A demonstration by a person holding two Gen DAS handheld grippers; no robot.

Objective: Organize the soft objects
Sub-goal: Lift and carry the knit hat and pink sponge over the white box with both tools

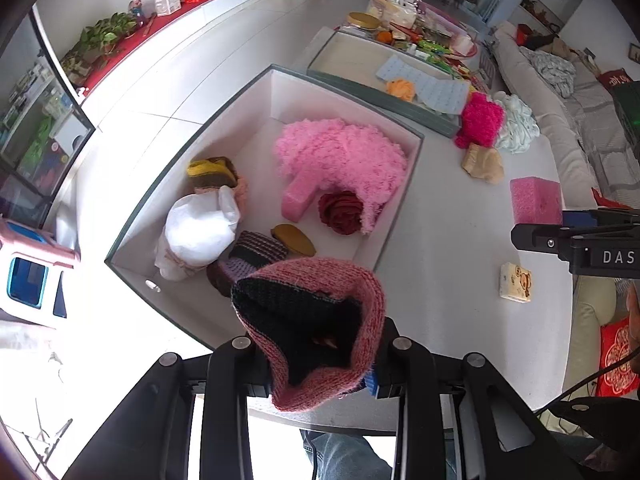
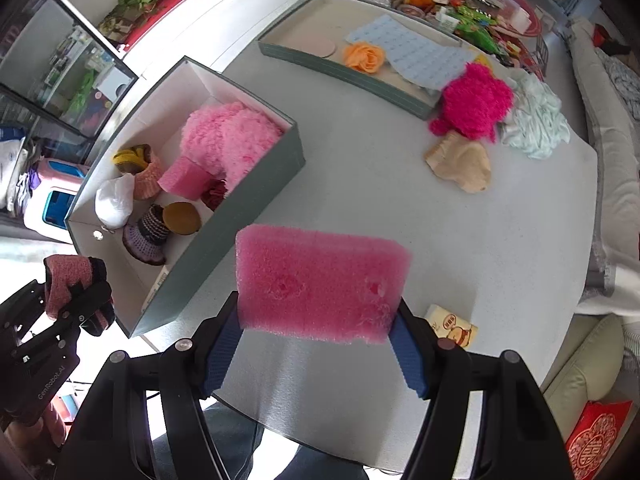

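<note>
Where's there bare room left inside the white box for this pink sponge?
White box: the far corner behind the pink fluffy toy is bare, as is the strip between it and the striped roll. The near end is crowded around the white bag and knit hat.

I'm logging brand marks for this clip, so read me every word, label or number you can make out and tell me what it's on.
"DAS": white letters, cut off by the picture's edge, on the right gripper.
"GenRobot.AI": on the left gripper.
Small yellow packet on the table: cartoon figure and print, too small to read.
Red bag by the sofa: ornamental emblem, not readable.
Label on the grey box: blurred.
</note>
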